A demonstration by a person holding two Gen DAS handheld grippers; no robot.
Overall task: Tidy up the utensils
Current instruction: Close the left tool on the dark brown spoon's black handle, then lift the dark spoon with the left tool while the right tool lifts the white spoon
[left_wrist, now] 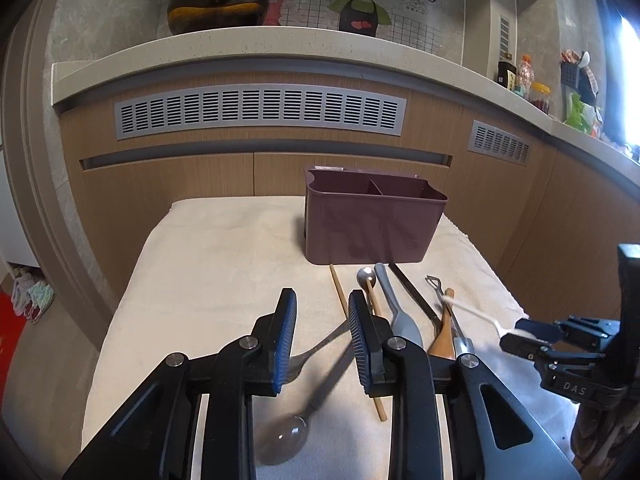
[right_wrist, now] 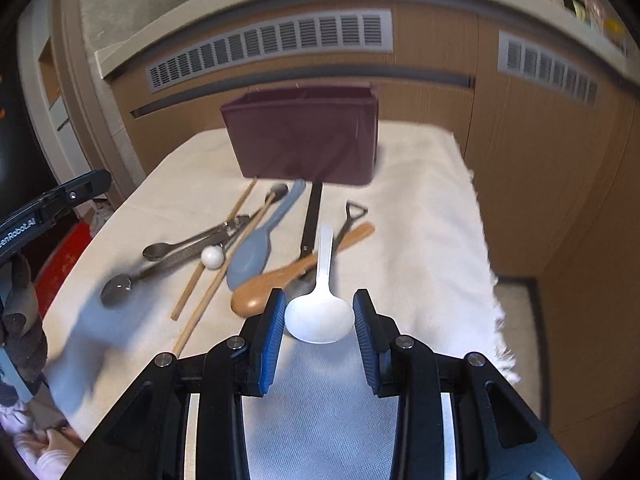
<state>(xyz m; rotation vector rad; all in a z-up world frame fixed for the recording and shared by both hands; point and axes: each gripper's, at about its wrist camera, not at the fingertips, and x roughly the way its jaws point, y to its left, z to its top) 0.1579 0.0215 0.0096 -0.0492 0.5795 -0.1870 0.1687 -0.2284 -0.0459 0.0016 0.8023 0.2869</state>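
Observation:
A maroon divided utensil box (left_wrist: pixel 376 224) (right_wrist: pixel 304 140) stands at the far end of the cloth-covered table (left_wrist: pixel 208 264). In front of it lie several loose utensils: wooden chopsticks (right_wrist: pixel 208 288), metal spoons (right_wrist: pixel 116 288), a grey-blue spoon (right_wrist: pixel 252 256) and a wooden spoon (right_wrist: pixel 256 294). My right gripper (right_wrist: pixel 319 318) (left_wrist: pixel 528 338) is shut on the bowl of a white plastic spoon (right_wrist: pixel 320 316) (left_wrist: pixel 472 312), held above the table with its handle pointing away. My left gripper (left_wrist: pixel 322 316) hangs open over a blurred metal spoon (left_wrist: pixel 280 440) lying on the cloth, with nothing between its pads.
Wooden cabinet fronts with grey vents (left_wrist: pixel 260 110) rise just behind the table under a pale counter. The cloth's frayed right edge (right_wrist: pixel 500 320) drops off to the floor. A gloved hand (right_wrist: pixel 20 328) holding the left gripper shows at the left edge of the right wrist view.

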